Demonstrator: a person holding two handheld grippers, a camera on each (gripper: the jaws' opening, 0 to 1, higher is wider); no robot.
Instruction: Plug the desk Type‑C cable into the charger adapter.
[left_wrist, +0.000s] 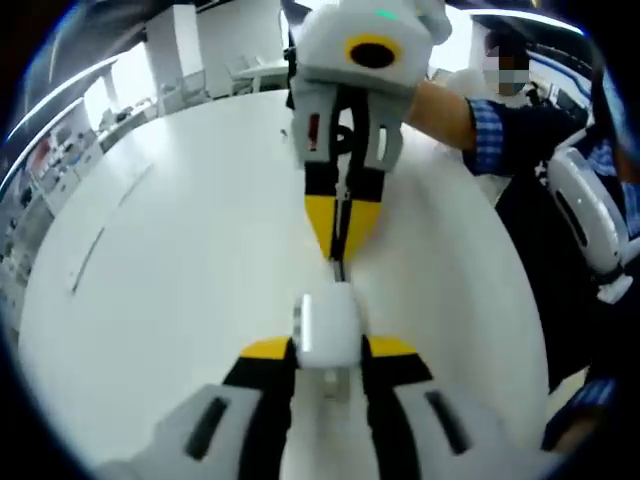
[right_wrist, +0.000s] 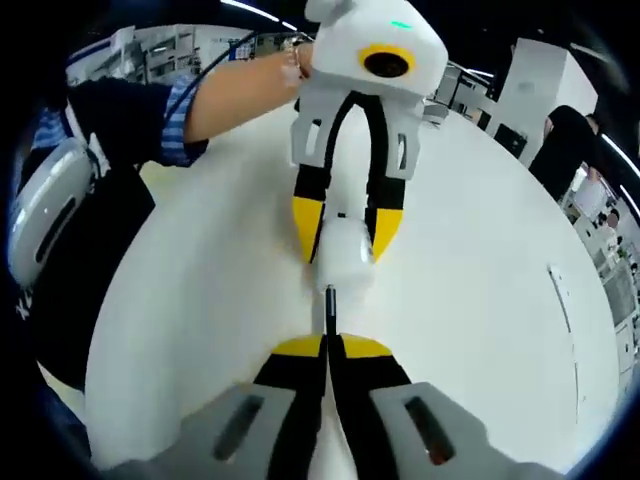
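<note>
Left gripper (left_wrist: 327, 352): fingers closed on the white charger adapter (left_wrist: 328, 322) at 6 o'clock in its view, long axis toward 12. Right gripper (right_wrist: 326, 345): fingers pinched shut on the dark Type-C cable (right_wrist: 328, 305), plug tip pointing to 12, at the adapter's face. Both hang over the white tabletop (left_wrist: 180, 250).

White charger adapter (left_wrist: 326, 325), held between yellow-tipped black jaws of left gripper (left_wrist: 328, 352). Black Type-C cable (right_wrist: 329, 305) in right gripper (right_wrist: 329, 345), likewise yellow-tipped. White table (left_wrist: 180, 270). Blue checked sleeve (left_wrist: 489, 135).
</note>
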